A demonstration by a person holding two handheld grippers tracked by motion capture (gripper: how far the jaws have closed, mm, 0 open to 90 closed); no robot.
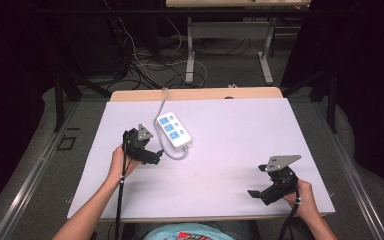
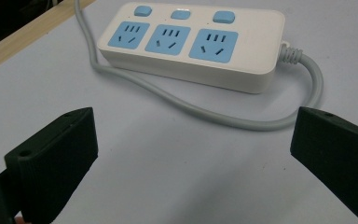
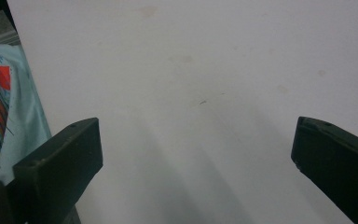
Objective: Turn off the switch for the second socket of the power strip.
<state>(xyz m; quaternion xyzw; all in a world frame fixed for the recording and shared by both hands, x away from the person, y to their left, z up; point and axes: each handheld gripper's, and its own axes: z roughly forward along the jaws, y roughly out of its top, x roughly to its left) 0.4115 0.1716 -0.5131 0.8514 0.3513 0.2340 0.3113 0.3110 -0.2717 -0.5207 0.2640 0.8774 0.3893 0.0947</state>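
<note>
From the high view, you sit at the near edge of a white-topped desk (image 1: 220,165), a pair of tongs in each hand. Your left tongs (image 1: 156,156) hover just beside the near end of a white power strip (image 1: 174,129), which lies slantwise on the left half of the desk, towards the far side; its grey cord (image 1: 163,102) runs off over the far edge and also loops round the strip's near end. Your right tongs (image 1: 254,193) sit well apart from it, low over the near right part of the desk, pointing left.

In the left gripper view, your left tongs (image 2: 193,154) stand wide open with nothing between the jaws. The power strip (image 2: 256,51) lies ahead of them, three blue sockets and three blue switches facing up, and the cord (image 2: 200,111) curves across the desk (image 2: 168,177) between the strip and the jaws. The jaws touch neither strip nor cord.

In the right gripper view, your right tongs (image 3: 196,154) are likewise spread wide and hold nothing, over the bare white desk (image 3: 205,70). A patterned light-blue garment (image 3: 2,107) shows at the left edge, past the desk's edge.
</note>
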